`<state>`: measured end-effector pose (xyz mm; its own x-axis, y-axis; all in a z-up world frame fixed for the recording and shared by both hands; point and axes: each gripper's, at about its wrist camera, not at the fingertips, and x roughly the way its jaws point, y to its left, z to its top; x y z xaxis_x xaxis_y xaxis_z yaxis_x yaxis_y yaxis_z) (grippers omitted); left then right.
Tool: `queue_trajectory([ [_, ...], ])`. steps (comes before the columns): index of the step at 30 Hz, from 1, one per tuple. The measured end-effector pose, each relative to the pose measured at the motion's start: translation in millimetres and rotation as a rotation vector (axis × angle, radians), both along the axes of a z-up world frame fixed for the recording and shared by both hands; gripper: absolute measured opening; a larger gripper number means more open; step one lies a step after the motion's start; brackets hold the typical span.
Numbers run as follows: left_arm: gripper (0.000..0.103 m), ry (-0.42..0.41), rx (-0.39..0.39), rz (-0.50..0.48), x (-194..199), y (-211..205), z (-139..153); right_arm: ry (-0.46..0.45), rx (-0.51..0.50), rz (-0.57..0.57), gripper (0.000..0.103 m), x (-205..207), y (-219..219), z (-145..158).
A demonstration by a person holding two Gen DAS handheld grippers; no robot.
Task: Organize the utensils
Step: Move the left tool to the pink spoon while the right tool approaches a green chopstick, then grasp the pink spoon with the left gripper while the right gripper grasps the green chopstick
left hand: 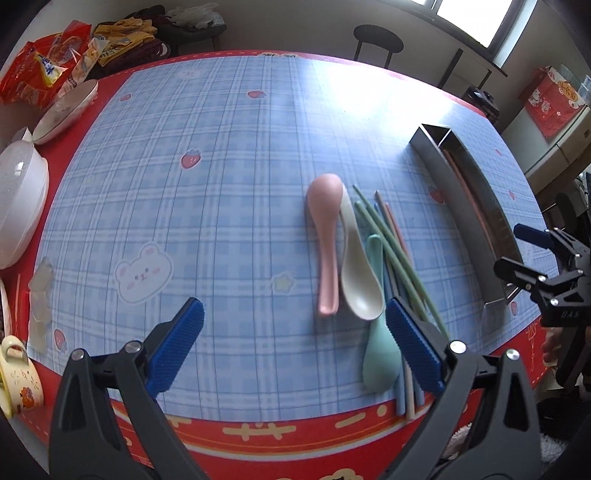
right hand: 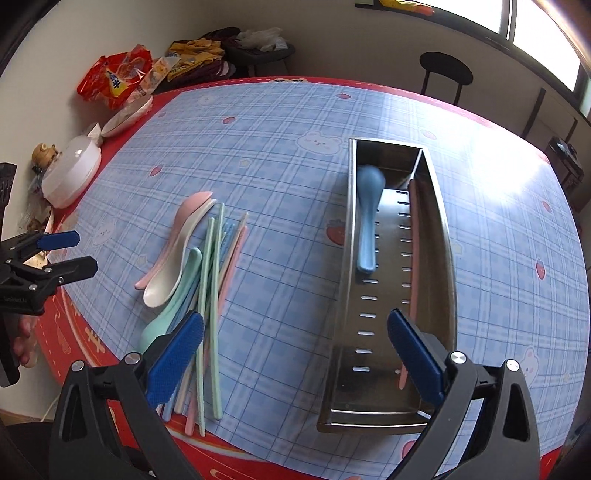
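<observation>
No legible writing; blue spoon [right hand: 366, 218] lies in tray [right hand: 341, 295].

A long stainless-steel divided tray [right hand: 439, 236] is sitting on the blue checked tablecloth [right hand: 288, 177], well to the right of a loose pile of pastel plastic chopsticks [right hand: 212, 258]. A blue plastic spoon [right hand: 367, 218] is lying in the tray's left compartment. A pink spoon [left hand: 325, 236], cream spoon [left hand: 358, 273] and mint spoon [left hand: 380, 343] are lying beside the chopsticks, on their left

Pale walls, a bright window [left hand: 476, 14], and a black stool [left hand: 377, 38] behind the table [left hand: 221, 155].
</observation>
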<state>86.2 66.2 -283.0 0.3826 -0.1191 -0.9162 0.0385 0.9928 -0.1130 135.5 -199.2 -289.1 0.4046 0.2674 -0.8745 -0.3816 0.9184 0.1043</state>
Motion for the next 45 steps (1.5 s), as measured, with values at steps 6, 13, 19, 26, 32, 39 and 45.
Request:
queue_trajectory([
  [6,0.097,0.007,-0.041,0.064,-19.0,23.5,-12.4,0.014,-0.008,0.091,0.097,-0.2,28.5,-3.9],
  [13,0.097,-0.001,-0.077,0.08,-19.8,34.5,-16.0,0.008,-0.06,0.16,0.097,3.3,53.2,-16.8],
  [19,0.097,-0.019,-0.086,0.065,-6.6,30.9,-14.6,0.058,-0.082,0.168,0.068,13.1,64.5,-34.3],
  [26,0.091,-0.034,-0.099,-0.016,4.9,15.7,-17.3,0.117,-0.088,0.205,0.049,14.9,72.4,-49.6],
  [32,0.062,0.014,-0.153,-0.066,23.5,6.7,-30.0,0.152,-0.083,0.203,0.036,17.6,72.8,-57.6],
  [39,0.037,0.071,-0.218,-0.074,46.5,-1.2,-44.5,0.18,-0.041,0.209,0.012,15.4,70.3,-57.4],
  [45,0.031,0.097,-0.248,-0.058,61.5,-11.2,-54.2,0.206,-0.028,0.176,0.008,17.2,65.6,-57.1],
])
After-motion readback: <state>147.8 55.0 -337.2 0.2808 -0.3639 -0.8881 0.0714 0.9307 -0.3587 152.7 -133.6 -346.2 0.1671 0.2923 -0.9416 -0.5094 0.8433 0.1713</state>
